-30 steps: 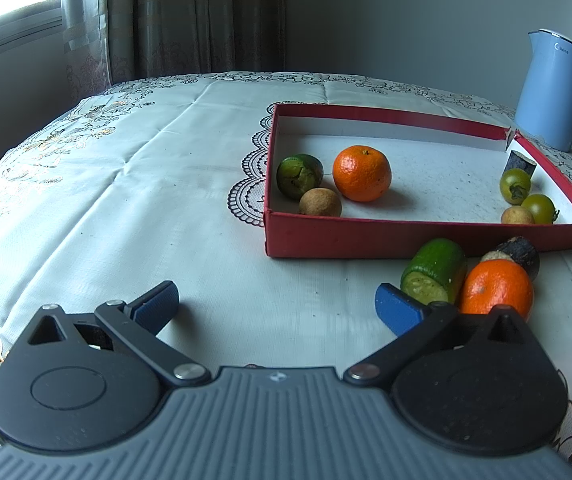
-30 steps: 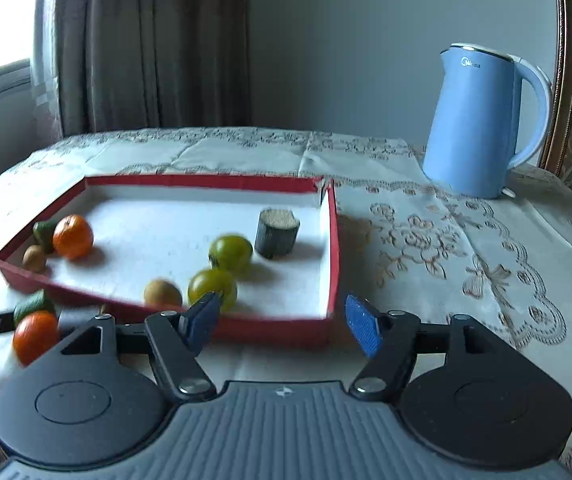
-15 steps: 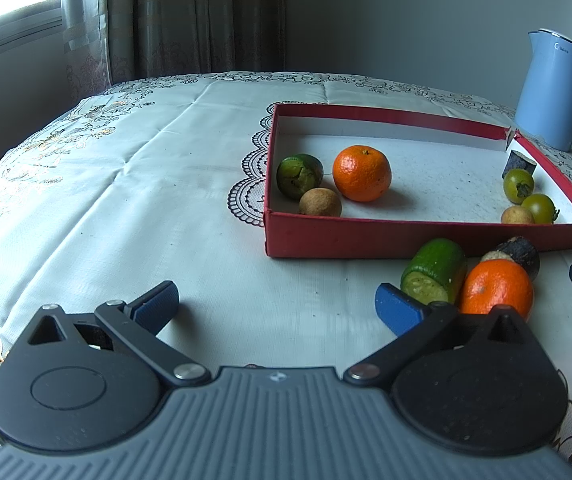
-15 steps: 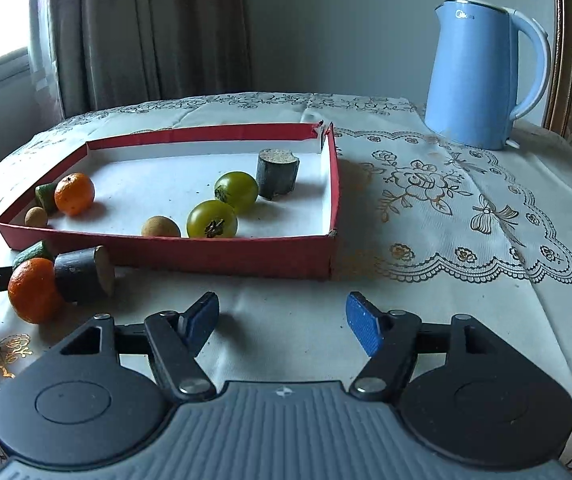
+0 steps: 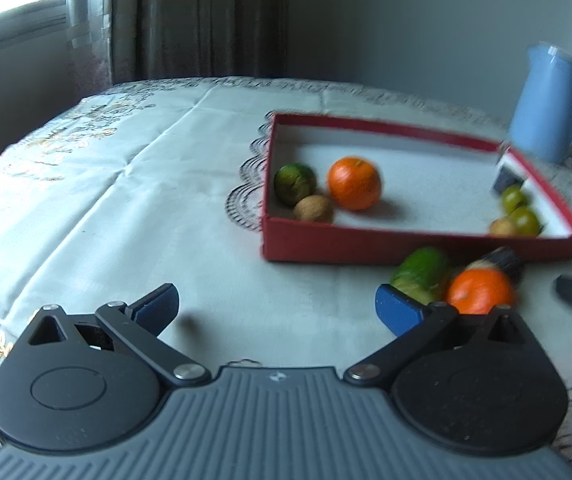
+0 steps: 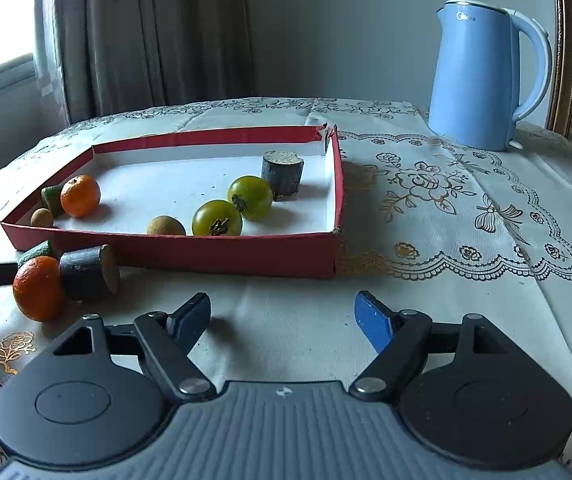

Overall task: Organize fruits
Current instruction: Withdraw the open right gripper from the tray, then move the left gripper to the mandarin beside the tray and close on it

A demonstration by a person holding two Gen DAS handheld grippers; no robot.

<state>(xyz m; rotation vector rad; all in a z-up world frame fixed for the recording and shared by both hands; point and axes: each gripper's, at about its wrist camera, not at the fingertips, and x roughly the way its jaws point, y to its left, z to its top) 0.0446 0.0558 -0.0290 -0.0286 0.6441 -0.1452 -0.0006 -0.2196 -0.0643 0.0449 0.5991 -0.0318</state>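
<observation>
Right gripper (image 6: pixel 281 316) hovered over the tablecloth (image 6: pixel 466 216) near the red tray's (image 6: pixel 221 252) front wall, jaws opening with nothing between them; left gripper (image 5: pixel 275 308) stood spread wide and empty, an orange (image 5: pixel 480 292) and a green cut piece (image 5: pixel 422 272) just beyond its right finger at 1 o'clock. Inside the tray lay an orange (image 6: pixel 80 196), two green tomatoes (image 6: pixel 217 218), two small brown fruits (image 6: pixel 165 226) and a dark cut stub (image 6: pixel 282 172); outside, at 9 o'clock in the right view, a second stub (image 6: pixel 89 272) touched the loose orange. The blue kettle (image 6: pixel 482 76) at 1 o'clock bore small lettering, too small to read.
</observation>
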